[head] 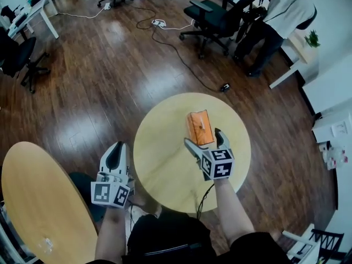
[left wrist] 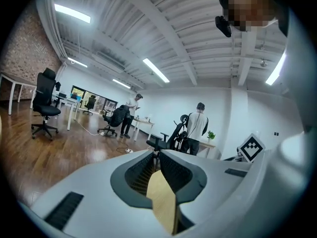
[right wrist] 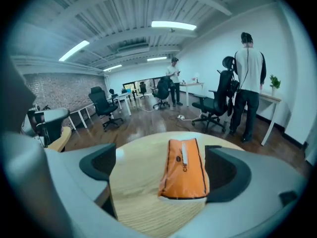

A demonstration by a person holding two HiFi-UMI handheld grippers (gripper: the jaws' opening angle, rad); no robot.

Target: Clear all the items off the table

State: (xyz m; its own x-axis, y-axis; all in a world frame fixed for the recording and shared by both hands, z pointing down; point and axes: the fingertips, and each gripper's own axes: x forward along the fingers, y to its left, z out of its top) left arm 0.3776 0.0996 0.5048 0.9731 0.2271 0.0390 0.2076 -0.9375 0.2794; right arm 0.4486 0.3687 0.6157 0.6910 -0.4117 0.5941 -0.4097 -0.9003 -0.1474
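Right gripper (head: 203, 139) is over the round table (head: 165, 166) with its jaws spread wide and nothing in them yet. The orange pouch (head: 199, 127) lies flat on the wood, its near end just inside the opening. It is the only item I can see on that table.

The key relation is this: the pouch's long axis runs straight away from the jaws, along the line the gripper points, so the two pads face its long sides and would close across the narrow width. It sits off-centre, close against the right-hand jaw and well clear of the left-hand one (a small shift to the right would even that out, I'd judge).

Left gripper (head: 116, 154) hangs off to the side of the table's edge, well apart from the pouch. Its jaws are drawn together at the tips and hold nothing; only a sliver of tabletop shows behind them.

The right hand is plainly nearer, so the pickup looks like its job.
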